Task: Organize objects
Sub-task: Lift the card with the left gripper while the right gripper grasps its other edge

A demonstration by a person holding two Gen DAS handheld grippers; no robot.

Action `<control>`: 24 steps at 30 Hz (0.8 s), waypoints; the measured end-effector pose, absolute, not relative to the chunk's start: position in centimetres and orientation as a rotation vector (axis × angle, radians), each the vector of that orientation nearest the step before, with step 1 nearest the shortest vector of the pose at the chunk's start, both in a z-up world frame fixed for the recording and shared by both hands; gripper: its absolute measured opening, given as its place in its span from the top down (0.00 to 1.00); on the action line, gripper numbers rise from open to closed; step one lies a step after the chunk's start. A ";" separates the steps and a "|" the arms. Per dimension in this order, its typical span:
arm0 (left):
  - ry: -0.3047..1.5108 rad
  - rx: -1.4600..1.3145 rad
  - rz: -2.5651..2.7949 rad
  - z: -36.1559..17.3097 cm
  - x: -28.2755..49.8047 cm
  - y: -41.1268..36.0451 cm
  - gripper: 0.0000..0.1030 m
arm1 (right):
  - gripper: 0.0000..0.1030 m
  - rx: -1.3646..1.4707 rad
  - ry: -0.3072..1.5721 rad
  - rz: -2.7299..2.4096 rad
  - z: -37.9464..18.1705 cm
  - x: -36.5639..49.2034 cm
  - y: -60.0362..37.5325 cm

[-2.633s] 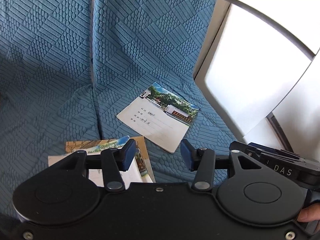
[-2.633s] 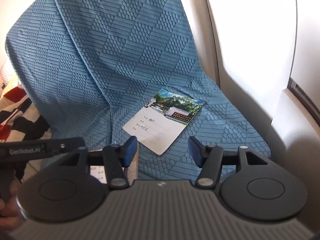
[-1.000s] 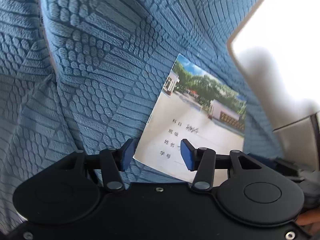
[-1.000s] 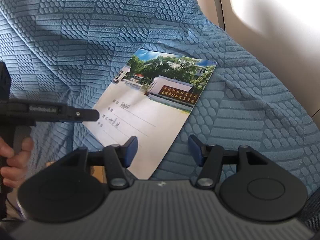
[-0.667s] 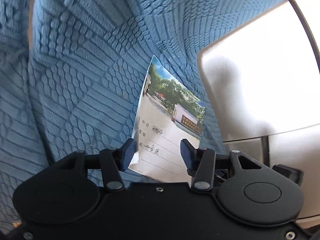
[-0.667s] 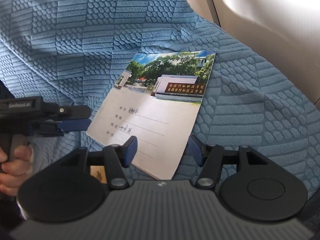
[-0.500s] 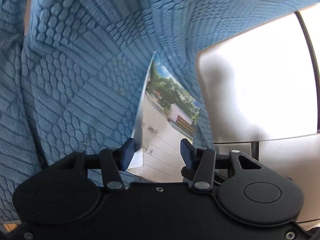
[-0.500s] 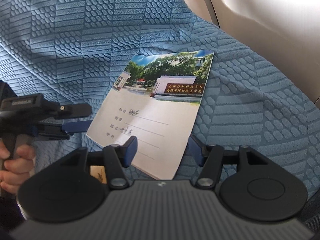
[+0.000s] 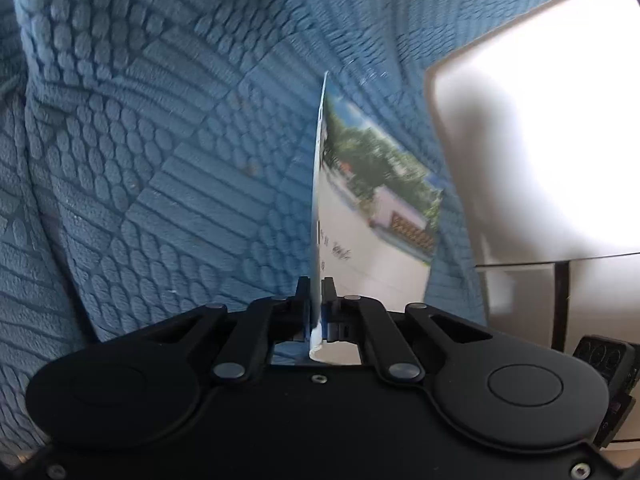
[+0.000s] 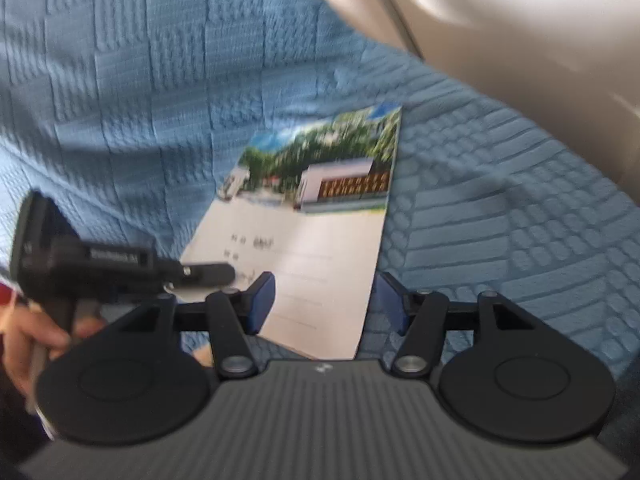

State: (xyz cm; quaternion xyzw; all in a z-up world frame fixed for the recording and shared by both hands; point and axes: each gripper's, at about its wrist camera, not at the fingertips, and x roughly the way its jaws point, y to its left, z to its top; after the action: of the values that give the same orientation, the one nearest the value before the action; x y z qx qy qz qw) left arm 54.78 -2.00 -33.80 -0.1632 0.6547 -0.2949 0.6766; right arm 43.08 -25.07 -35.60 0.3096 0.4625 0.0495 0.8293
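- Left gripper (image 9: 316,308): black two-finger tool with blue pads, seen from its own wrist camera. Its fingers are pressed together on the near edge of the notebook, pinching the cover between the pads. In the right wrist view the same tool (image 10: 224,271) reaches in from the left, its tip lying over the notebook's left edge, with a bare hand (image 10: 28,336) wrapped round its handle.
- Right gripper (image 10: 324,300): black tool with a ribbed grey body. Its blue-padded fingers stand well apart, one to each side of the notebook's near end, with nothing between them but the cover below. Whether the pads touch the paper cannot be told.
- Notebook (image 9: 372,216): thin exercise book. The cover carries a photograph of trees, blue sky and a low building along its far part, and a pale panel with ruled lines and small handwritten characters nearer the cameras. From the left wrist it appears almost edge-on, rising upright from the closed pads. From the right wrist (image 10: 316,232) it appears face-up and slanted, over the seat fabric.
- Seat cover (image 9: 160,160): blue quilted fabric with blocks of scale and rib patterns, filling the ground behind the notebook in both views (image 10: 500,220).
- Pale panel (image 9: 540,140): smooth, cream-white surface to the right of the seat, brightly lit and blurred.
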 end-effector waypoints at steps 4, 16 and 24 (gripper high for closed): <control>1.436 -0.477 -0.640 -32.3 54.2 -1.6 0.98 | 0.42 0.787 0.935 0.108 -33.9 41.8 -26.3; 1.452 -0.735 -0.557 -31.1 52.4 -0.5 0.98 | 0.42 1.428 0.945 0.342 -38.4 39.3 -23.5; 1.429 -0.733 -0.575 -30.6 52.3 -0.1 0.98 | 0.42 1.470 0.878 0.218 -40.2 39.3 -26.0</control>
State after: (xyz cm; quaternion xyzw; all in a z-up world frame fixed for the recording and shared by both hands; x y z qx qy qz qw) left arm 52.35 -0.11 -30.64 -0.3236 0.6308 -0.2539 0.6580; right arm 39.26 -25.97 -40.21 0.6472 0.3864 0.0958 0.6502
